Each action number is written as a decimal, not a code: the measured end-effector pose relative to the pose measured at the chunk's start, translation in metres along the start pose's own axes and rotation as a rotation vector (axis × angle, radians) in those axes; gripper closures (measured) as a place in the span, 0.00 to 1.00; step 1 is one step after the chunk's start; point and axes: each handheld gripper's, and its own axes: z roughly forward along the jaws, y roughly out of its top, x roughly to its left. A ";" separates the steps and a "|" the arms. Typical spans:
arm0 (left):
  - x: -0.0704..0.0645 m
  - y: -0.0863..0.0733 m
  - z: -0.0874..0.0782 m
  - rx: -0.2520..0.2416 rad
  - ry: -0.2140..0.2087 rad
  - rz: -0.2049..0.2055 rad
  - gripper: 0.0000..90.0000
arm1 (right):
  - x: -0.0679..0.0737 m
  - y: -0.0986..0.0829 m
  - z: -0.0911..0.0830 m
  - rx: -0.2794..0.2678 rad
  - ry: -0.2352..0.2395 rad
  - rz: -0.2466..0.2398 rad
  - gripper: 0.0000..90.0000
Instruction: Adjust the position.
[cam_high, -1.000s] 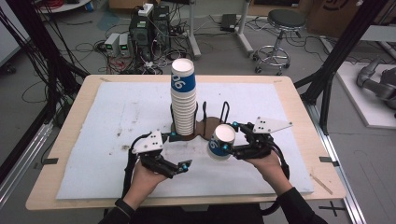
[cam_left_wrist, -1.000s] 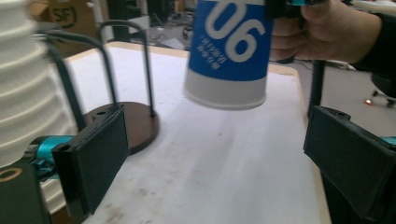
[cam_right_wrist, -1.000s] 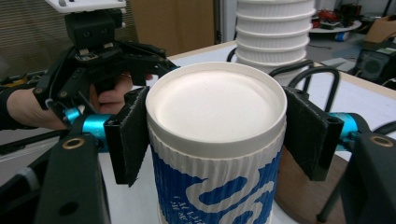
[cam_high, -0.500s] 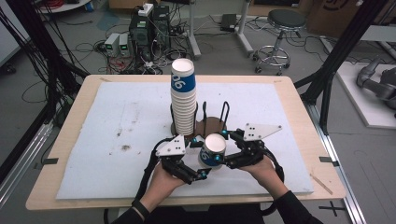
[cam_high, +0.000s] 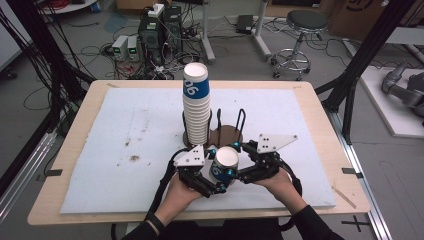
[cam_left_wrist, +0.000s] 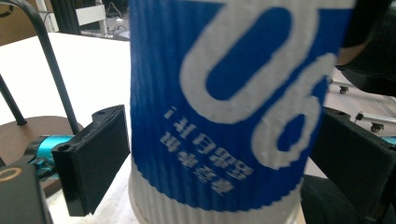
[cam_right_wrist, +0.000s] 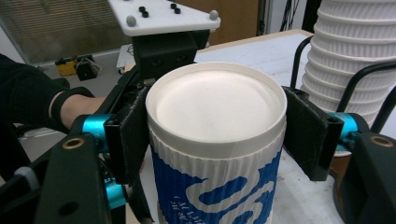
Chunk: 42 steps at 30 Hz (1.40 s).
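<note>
From the high view: met over the front of the white mat (cam_high: 125, 140) on the table (cam_high: 320, 110), left gripper (cam_high: 215, 185) and right gripper (cam_high: 234, 172) facing each other. Between them, upside down with its white bottom upward, held a blue-and-white paper cup (cam_high: 223, 164). Could not tell whether its rim touched the mat. Just behind, stood a tall stack of cups (cam_high: 196, 107) in a wire holder (cam_high: 229, 136) with a round brown base.

From the left gripper view: looked straight at the paper cup (cam_left_wrist: 224, 116), its blue band and large white numerals very near. Flanked by the left gripper (cam_left_wrist: 224, 158), one black pad (cam_left_wrist: 95, 156) just beside the cup wall on one side, the other jaw close against the far side. Could not tell whether pressed tight or merely alongside. Off to the side, showed the holder's brown base (cam_left_wrist: 28, 130) and a black wire upright (cam_left_wrist: 51, 65).

From the right gripper view: clamped on the paper cup (cam_right_wrist: 217, 102) by the right gripper (cam_right_wrist: 217, 135), pads (cam_right_wrist: 133, 135) against the ribbed wall just below the upturned bottom. Directly behind the cup, faced the left gripper's body with its white plate (cam_right_wrist: 163, 16) and a hand (cam_right_wrist: 81, 107) in a dark sleeve. Beside it, rose the stack of cups (cam_right_wrist: 355, 56) inside the wire holder (cam_right_wrist: 299, 58).
</note>
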 end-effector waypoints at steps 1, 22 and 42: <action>0.001 0.000 0.000 0.013 -0.007 -0.007 0.10 | 0.001 0.000 0.001 0.000 0.004 0.003 0.33; 0.004 0.012 -0.010 0.090 -0.014 0.012 0.25 | -0.004 0.006 -0.009 0.001 0.005 0.028 0.24; -0.010 0.039 -0.006 0.470 0.105 0.194 0.27 | 0.003 0.020 -0.006 0.255 -0.021 -0.055 0.23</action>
